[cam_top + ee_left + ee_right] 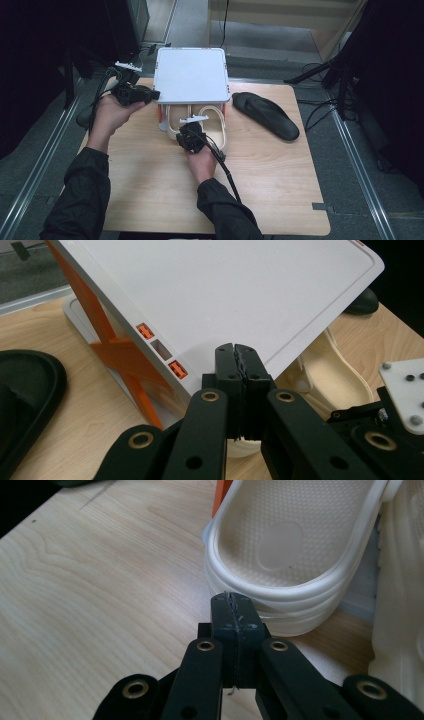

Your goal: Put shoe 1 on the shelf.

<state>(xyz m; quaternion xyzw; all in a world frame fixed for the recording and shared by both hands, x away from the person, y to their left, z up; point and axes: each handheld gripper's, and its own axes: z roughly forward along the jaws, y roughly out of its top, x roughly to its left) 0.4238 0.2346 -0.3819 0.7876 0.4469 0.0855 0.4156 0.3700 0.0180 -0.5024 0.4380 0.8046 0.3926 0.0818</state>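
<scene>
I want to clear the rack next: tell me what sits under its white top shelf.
Under the white top shelf, two cream slippers sit side by side, heels poking out toward the person. Their toe ends are hidden by the shelf. The right tongs, shut, are at the heels.

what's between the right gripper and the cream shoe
Nothing: in the right gripper view the shut right gripper sits right at the cream shoe heel rim, no gap visible.

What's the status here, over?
Both grippers shut, holding nothing. Right gripper at the heel of a cream shoe under the white rack. Left gripper at the rack's corner. Black insole lies aside.
</scene>
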